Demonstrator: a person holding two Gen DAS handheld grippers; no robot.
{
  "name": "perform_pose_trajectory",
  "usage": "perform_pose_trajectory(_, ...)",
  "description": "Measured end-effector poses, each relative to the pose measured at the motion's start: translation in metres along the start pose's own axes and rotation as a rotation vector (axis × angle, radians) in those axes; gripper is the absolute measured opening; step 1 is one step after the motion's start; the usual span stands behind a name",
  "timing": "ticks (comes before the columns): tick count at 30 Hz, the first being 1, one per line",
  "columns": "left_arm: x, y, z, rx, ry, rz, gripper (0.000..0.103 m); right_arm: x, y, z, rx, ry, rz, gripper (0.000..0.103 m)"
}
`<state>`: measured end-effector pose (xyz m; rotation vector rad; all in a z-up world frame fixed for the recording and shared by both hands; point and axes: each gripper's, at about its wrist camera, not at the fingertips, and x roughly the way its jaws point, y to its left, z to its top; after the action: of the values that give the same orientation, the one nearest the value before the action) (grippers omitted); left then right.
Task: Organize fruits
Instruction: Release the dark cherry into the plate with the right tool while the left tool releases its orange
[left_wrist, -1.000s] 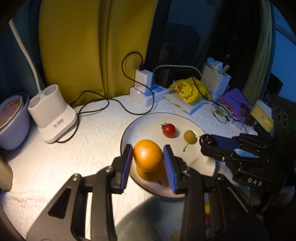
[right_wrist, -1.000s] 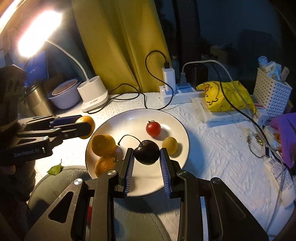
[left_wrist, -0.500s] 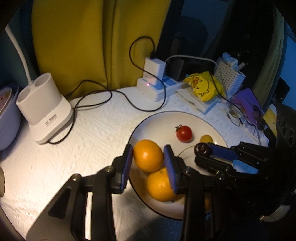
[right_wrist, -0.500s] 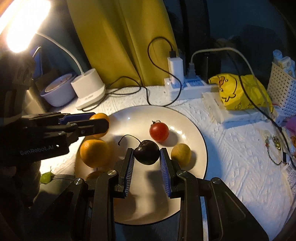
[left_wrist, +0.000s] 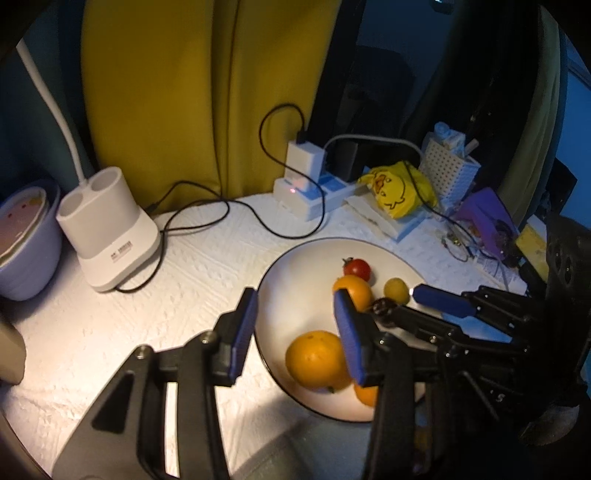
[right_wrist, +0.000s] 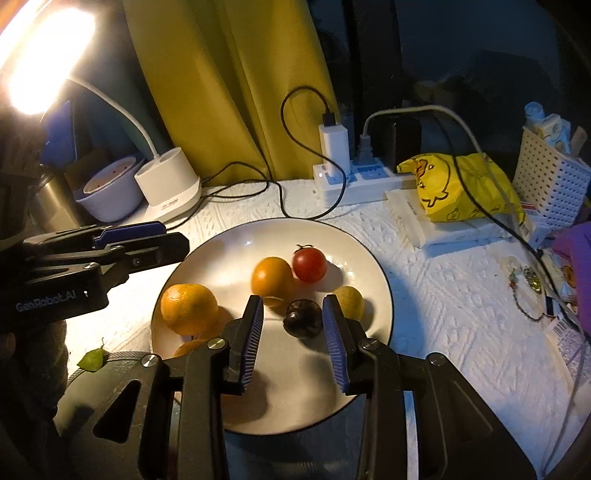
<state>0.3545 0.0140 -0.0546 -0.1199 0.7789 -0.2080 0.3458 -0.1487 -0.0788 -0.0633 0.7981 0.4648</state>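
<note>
White plate (right_wrist: 373, 258) on the bench (right_wrist: 443, 306) holding oranges, a cherry tomato (right_wrist: 309, 264) and a yellow fruit. Right tongs (right_wrist: 293, 328), jaws just opened, straddle the dark cherry (right_wrist: 302, 318) without touching it. Left tongs (left_wrist: 291, 332), likewise just opened, stand empty above the plate's edge, beside an orange (left_wrist: 317, 360).

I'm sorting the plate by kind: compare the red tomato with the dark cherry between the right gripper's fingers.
Colour: the tomato is bright red, the cherry near black.
Size: the tomato looks somewhat bigger than the cherry.
Place: the tomato sits free at the far side of the plate; the cherry lies nearer, between the jaws of the right gripper, which have just been opening and no longer press it.
Both are small, round and rest on the plate.
</note>
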Motion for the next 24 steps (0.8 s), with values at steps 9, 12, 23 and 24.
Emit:
perform_pose_trajectory(9, -0.039, -0.010, -0.009, 0.012, -0.042, -0.010, 0.044, -0.032, 0.012, -0.008, 0.003, -0.027, -0.006, 0.036)
perform_pose_trajectory(12, -0.054, -0.012, -0.015, 0.010, -0.060, -0.012, 0.044, -0.044, 0.018, -0.012, -0.001, -0.038, -0.008, 0.036)
perform_pose_trajectory(23, -0.092, -0.015, -0.043, 0.005, -0.082, -0.010, 0.044, -0.073, 0.037, -0.027, -0.019, -0.052, -0.008, 0.036)
perform_pose_trajectory(24, -0.095, -0.016, -0.045, 0.004, -0.083, -0.010, 0.044, -0.076, 0.039, -0.029, -0.022, -0.053, -0.007, 0.036)
